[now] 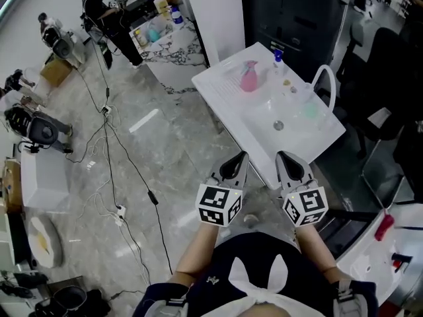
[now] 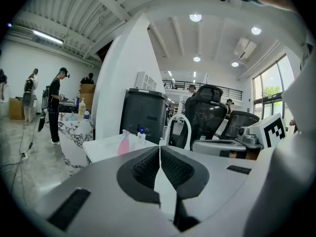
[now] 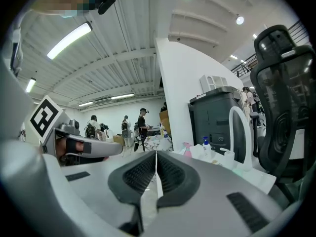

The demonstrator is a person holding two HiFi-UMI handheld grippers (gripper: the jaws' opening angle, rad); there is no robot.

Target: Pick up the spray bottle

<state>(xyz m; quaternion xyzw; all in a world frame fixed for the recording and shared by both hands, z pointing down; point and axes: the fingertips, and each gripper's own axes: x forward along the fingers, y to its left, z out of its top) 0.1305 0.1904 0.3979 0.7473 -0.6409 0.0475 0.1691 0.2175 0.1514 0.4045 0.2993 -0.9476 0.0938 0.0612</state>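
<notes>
Spray bottle (image 1: 248, 76): pink, upright on the far left part of the white sink table (image 1: 218, 84). Nothing touches it, and it is well apart from both grippers.
Small bottle (image 1: 277, 58): blue-capped, upright, to the right of the spray bottle and nearer the table's far edge, apart from it.
Basin: sunk into the right half of the table, with a round drain (image 1: 278, 125) in its floor.
Tap (image 1: 324, 78): a white arch at the table's far right edge.
Left gripper (image 1: 236, 164): jaws pressed together with nothing between them. It is held near the person's body, short of the table's near corner, pointing towards the table and slightly down.
Right gripper (image 1: 289, 164): jaws pressed together and empty. It is just to the right of the left gripper, apart from it, and aimed the same way.
Black cabinet (image 2: 143, 115): stands just beyond the table's far edge.
Office chairs (image 2: 210, 115): dark mesh backs, to the right of the table.
Floor (image 1: 165, 150): grey marble, with black cables (image 1: 125, 164) trailing across it to the left.
Marble counter (image 1: 162, 38): far left, with bottles on it. A person in dark clothes (image 1: 99, 12) stands beside it.
</notes>
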